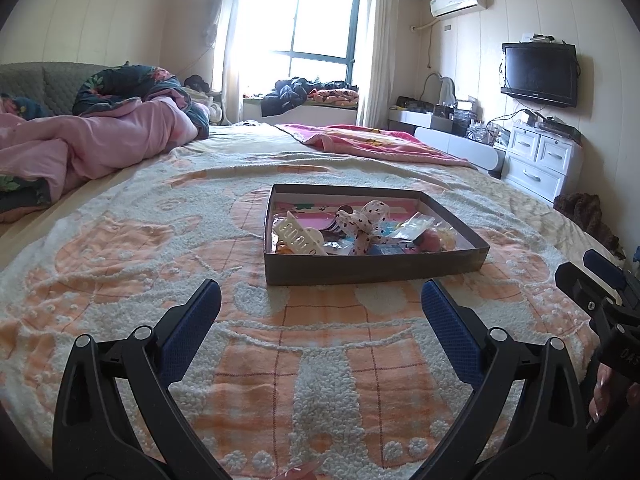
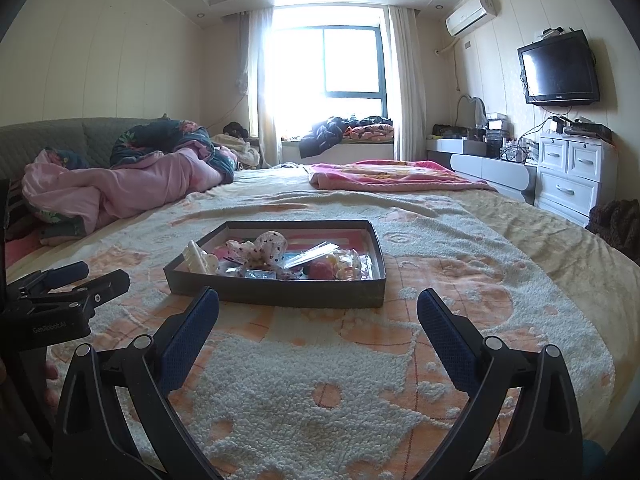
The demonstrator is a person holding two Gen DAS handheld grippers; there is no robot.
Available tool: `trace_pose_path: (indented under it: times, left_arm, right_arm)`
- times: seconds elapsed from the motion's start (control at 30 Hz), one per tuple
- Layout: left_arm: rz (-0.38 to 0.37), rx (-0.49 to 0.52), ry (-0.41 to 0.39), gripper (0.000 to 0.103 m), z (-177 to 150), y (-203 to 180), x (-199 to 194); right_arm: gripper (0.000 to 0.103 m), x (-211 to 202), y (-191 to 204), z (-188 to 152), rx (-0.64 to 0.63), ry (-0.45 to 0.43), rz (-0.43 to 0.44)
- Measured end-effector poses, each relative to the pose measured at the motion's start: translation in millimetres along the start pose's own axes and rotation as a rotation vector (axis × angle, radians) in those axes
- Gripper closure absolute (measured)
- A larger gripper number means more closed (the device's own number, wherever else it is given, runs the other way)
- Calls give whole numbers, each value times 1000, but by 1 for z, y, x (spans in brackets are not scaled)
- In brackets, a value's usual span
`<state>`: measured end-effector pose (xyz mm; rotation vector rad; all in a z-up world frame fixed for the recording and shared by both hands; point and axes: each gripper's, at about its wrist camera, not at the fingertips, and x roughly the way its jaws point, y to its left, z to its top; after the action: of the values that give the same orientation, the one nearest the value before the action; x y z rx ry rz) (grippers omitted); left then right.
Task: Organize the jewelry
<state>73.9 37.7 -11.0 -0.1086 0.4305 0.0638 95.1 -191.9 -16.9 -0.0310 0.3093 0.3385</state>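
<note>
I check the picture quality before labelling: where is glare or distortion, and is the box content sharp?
Left wrist view: the bright window is blown out and the edges bend. Right wrist view: same window glare, and the shallow dark cardboard box on the bed is sharp, though its small items are hard to tell apart.

Daylight pours through the window (image 1: 316, 28) at the far end of the room, blown out to white glare that washes over the curtains beside it. Nearer than the window, the bed (image 1: 120, 260) is evenly lit with soft, faint shadows. Both fisheye views bend straight lines near the edges, and their corners fall to black. Focus is fairly sharp throughout.
</note>
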Motion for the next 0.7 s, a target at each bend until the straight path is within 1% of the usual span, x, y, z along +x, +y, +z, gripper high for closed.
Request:
trace_pose_path:
  times: [0.7]
  left_arm:
    - [5, 1, 0, 11, 1, 2, 0]
  right_arm:
    - [6, -2, 2, 1, 2, 5, 0]
